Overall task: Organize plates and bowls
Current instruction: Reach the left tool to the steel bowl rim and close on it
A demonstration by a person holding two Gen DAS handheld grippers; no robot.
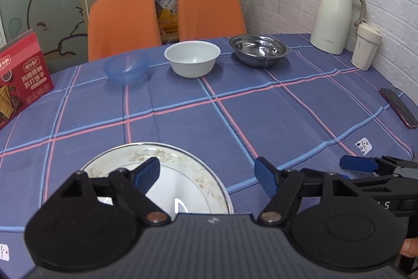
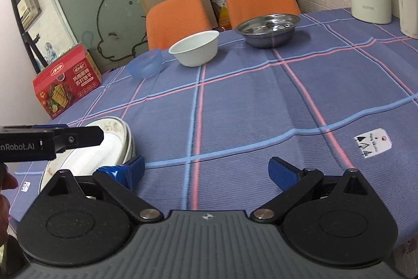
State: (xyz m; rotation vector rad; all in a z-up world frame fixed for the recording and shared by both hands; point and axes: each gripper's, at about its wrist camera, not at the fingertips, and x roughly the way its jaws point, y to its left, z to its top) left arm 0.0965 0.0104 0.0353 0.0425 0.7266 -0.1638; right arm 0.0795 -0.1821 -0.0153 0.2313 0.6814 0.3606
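A stack of white plates point(image 1: 188, 174) with a soiled rim lies at the near edge of the table, also in the right wrist view point(image 2: 115, 137). My left gripper point(image 1: 206, 174) is open above the plates' right side, empty. My right gripper point(image 2: 206, 171) is open and empty just right of the plates; it shows in the left wrist view point(image 1: 365, 164). Three bowls stand in a row at the far side: a blue plastic bowl point(image 1: 126, 68), a white bowl point(image 1: 192, 58) and a steel bowl point(image 1: 258, 50).
A red cracker box point(image 1: 21, 77) stands at the table's left edge. A cream thermos jug point(image 1: 334, 17) and a cup point(image 1: 365, 46) stand far right by the brick wall. A dark phone point(image 1: 399, 107) lies at the right edge. Two orange chairs point(image 1: 122, 22) stand behind the table.
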